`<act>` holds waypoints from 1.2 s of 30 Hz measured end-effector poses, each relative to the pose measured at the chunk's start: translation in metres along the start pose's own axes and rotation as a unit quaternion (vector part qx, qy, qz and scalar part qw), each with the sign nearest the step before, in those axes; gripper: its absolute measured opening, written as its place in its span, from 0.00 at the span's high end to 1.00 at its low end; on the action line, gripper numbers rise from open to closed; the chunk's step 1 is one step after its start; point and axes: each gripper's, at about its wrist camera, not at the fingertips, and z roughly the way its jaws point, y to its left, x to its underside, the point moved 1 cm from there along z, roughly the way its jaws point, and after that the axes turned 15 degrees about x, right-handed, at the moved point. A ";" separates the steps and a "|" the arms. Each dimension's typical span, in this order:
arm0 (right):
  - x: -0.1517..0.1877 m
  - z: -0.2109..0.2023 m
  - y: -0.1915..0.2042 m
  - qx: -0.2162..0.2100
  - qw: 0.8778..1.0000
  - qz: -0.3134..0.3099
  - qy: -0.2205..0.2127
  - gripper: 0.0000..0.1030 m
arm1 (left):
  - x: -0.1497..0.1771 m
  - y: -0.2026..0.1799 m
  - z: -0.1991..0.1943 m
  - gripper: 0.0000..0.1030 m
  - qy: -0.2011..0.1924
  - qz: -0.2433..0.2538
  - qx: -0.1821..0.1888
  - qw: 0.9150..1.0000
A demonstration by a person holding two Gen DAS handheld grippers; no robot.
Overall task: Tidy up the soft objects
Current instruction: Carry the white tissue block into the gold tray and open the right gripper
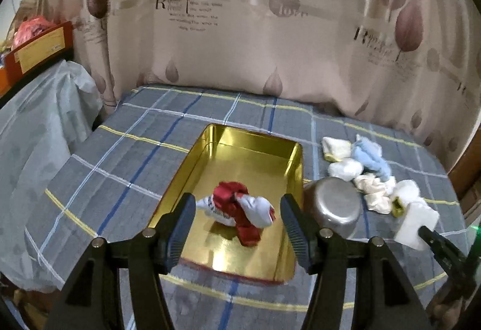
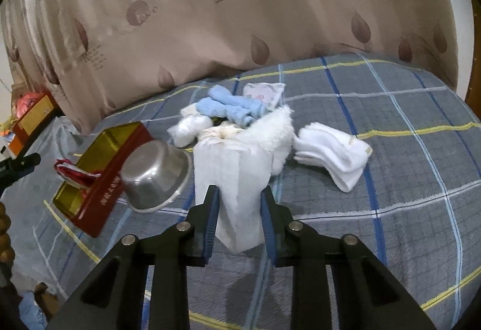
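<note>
At the left, the left gripper [image 1: 237, 227] hung above the near end of the open gold-lined rectangular tin with red outer walls [image 1: 290, 149], its jaws standing wide with nothing between the pads. Below and beyond them, a crumpled red-and-white sock [image 1: 240, 209] lay on the tin's shiny floor, clear of both fingers; that item looked already delivered. Just right of the tin, touching or nearly touching its wall, sat an upturned dull steel bowl [image 1: 333, 205].

Further right on the grey plaid bedcover [image 2: 405, 179] lay the heap of soft things not yet sorted: rolled light-blue cloths [image 2: 231, 109], small white bundles [image 2: 189, 128] and, a little apart, a folded stack of white socks [image 2: 330, 155]. The right gripper [image 2: 239, 203] had its jaws drawn in against a folded white fleecy cloth [image 2: 234, 167], pads pressing on its two sides, the fluffy far end drooping toward the heap.

The step in hand appeared to be carrying this white cloth to the tin. The next move would call for lifting it clear of the pile, passing over the steel bowl without knocking it, and releasing above the tin's free floor beside the sock, with the left gripper kept out of the way.
</note>
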 end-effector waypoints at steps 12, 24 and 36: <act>-0.060 -0.015 0.116 -0.127 0.991 -0.045 0.009 0.76 | 0.063 0.015 -0.047 0.42 -0.011 -0.042 -0.067 0.997; -0.087 0.093 0.272 -0.141 0.975 -0.139 0.096 0.75 | 0.061 0.026 -0.060 0.42 -0.047 -0.012 -0.118 0.992; -0.089 0.120 0.294 -0.152 0.973 -0.142 0.106 0.61 | 0.064 0.039 -0.047 0.42 -0.026 -0.026 -0.112 0.993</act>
